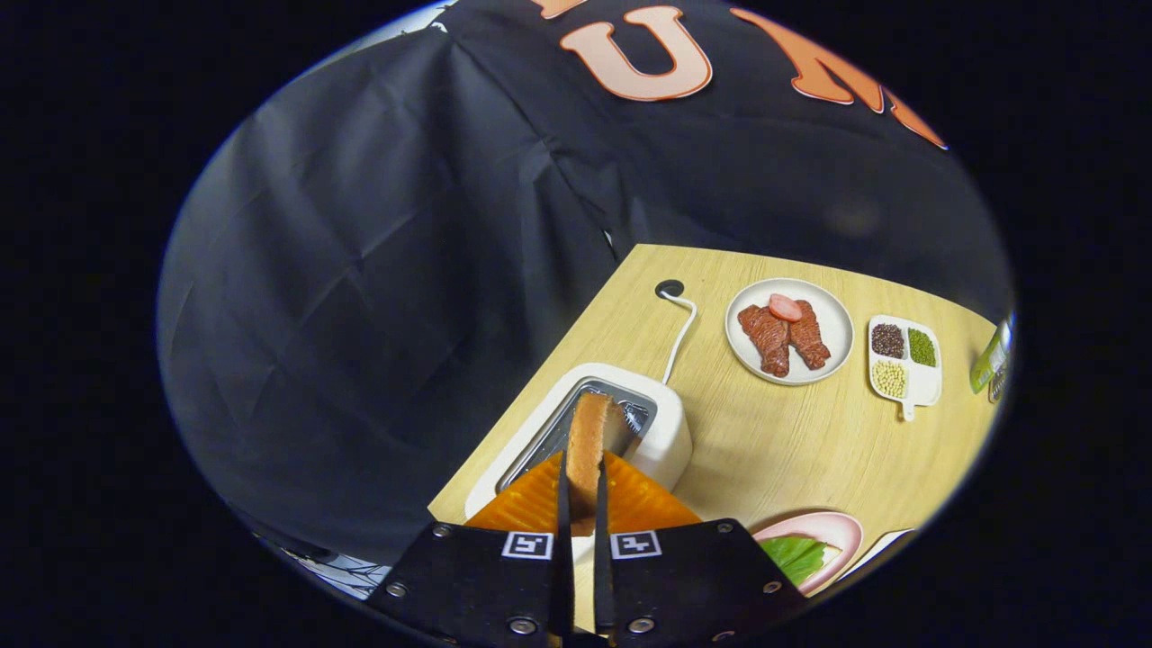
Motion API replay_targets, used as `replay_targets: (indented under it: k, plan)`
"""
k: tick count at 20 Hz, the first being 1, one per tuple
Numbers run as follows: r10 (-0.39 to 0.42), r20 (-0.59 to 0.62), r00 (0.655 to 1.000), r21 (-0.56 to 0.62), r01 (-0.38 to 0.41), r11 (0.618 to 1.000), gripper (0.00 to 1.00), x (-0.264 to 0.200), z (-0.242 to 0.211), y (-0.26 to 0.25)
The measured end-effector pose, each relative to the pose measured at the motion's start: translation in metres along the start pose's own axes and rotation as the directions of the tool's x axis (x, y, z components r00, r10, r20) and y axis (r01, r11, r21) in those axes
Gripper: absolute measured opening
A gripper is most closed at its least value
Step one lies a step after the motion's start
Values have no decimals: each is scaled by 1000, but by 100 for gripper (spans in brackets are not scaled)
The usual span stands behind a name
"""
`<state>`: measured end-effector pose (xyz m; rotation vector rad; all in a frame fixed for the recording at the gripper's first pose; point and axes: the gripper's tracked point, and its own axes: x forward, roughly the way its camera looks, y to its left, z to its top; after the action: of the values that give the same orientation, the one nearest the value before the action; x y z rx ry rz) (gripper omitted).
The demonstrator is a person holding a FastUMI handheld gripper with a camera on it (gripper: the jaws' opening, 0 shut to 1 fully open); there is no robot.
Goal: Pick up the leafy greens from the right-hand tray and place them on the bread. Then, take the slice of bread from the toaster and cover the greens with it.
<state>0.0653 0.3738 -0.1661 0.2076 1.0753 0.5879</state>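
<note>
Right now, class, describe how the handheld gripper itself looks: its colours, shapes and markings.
The gripper has two wedge-shaped orange fingers with ribbed surfaces, edged by thin dark inner strips. Behind them sit two black plates fastened with silver screws, each carrying a small square black-and-white marker. No cable can be seen on it.

A light wooden table (792,450) carries a white toaster (661,432) near its edge. Beyond the toaster lies a round plate (832,315) of meat; past that, farther from the toaster, a white divided dish (927,382). Nearer than the toaster sits a pink plate (832,525).
</note>
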Motion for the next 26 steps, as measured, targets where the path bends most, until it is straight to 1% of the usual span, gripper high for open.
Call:
replay_targets:
  k: [1,3,6,8,12,18,21,26]
  plan:
    - [10,28,1000,4,-10,1000,9,-12,2,0]
    - [63,57,996,28,-65,998,9,-34,-2,4]
    - [63,84,995,24,-65,998,9,-60,-10,-12]
    - [70,88,994,39,-74,996,9,-73,-24,-21]
    - [53,109,993,60,-59,996,9,-92,-44,-51]
    - [39,80,996,118,-48,992,9,-98,-88,-89]
    - [12,76,997,150,-23,988,9,-97,-107,-113]
    - [-1,82,997,230,-18,973,9,-92,-134,-148]
